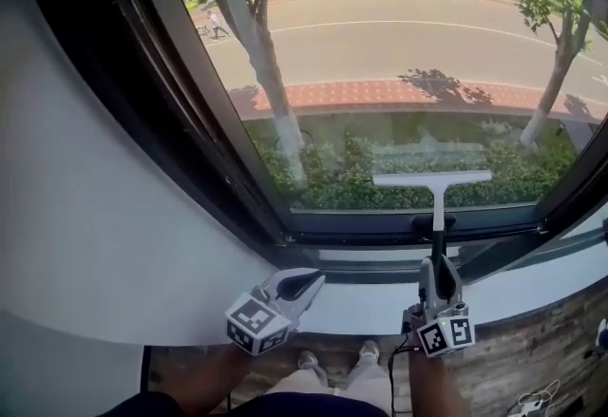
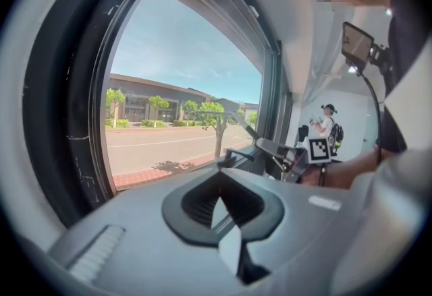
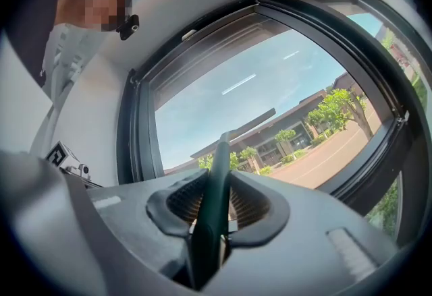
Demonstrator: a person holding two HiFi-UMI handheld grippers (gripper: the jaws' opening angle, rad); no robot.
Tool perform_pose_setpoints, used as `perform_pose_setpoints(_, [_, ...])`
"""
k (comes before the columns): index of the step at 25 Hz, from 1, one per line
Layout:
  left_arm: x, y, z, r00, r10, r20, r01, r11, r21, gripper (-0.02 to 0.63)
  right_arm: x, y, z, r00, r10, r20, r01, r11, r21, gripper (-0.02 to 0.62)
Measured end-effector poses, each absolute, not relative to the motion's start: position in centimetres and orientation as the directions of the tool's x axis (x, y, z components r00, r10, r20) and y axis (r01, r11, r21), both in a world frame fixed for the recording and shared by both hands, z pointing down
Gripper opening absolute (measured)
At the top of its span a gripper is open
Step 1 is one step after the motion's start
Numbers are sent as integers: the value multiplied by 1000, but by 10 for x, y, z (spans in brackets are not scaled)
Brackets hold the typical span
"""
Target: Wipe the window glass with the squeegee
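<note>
The jaws of the right gripper [image 1: 438, 269] are clamped on the dark handle of the squeegee [image 1: 433, 180]. In the right gripper view the handle [image 3: 214, 187] runs straight up out of the pads, which press on it from both sides. The jaws of the left gripper [image 1: 306, 282] are closed tip to tip with nothing between them. In the left gripper view only a thin diamond-shaped gap shows behind the touching tips [image 2: 220, 174].

The squeegee stands upright in front of the window glass [image 1: 408, 45]. Its pale blade lies level across the low part of the pane, right of the middle and just above the bottom of the dark frame [image 1: 195, 154]. A faint reflection of the blade shows in the glass just above it. Whether the rubber edge presses on the pane cannot be made out.

The left gripper hangs over the white sill [image 1: 532, 287], tilted, with its jaws pointing up and to the right, well apart from the squeegee. The right gripper stands above the sill's front edge. Below, between the two grippers, the person's shoes [image 1: 366, 350] show on the floor. Through the glass lie a hedge, a brick path, trees and a road.
</note>
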State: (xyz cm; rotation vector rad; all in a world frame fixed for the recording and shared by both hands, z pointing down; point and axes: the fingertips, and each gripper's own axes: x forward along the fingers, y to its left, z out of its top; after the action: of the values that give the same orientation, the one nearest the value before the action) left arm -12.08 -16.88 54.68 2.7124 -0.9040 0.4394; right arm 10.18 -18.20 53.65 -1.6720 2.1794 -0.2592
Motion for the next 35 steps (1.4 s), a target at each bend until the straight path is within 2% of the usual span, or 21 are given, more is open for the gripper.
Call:
perform_pose_setpoints(5, [-120,-164,561,766,-517,381,-603,-783,149,8,102,-177,566,-220,-969,-111,-879,246,-407,103])
perform_pose_setpoints(12, [-123,-158,578,777,-489,397,-590,-785,188,8,99,-173,628,-217,-974,60,-861,162,-483,103])
perform_pose_setpoints(21, [-131,-154,566,786,-501,362,-590,-782,201,7,92,-167,627,-209,-975,76,-837,138,-530,103])
perform_pose_setpoints(23, [-136,-151,558,790,-502,352,-587,-784,200,7,80,-155,609,-216,-976,30,-842,170,-511,103])
perform_pose_setpoints(26, [-128,-169,535,803,-520,292,-578,-799,167,7,73,-163,540,-233,-963,-137,-862,269,-428,103])
perform_pose_setpoints(29, [-122,-183,505,811,-539,226,-572,-811,119,7,67,-171,454,-246,-918,-312,-877,347,-331,103])
perform_pose_setpoints(35, [-120,-181,483,817,-540,204,-559,-827,51,7,51,-181,308,-266,-796,-543,-883,428,-195,103])
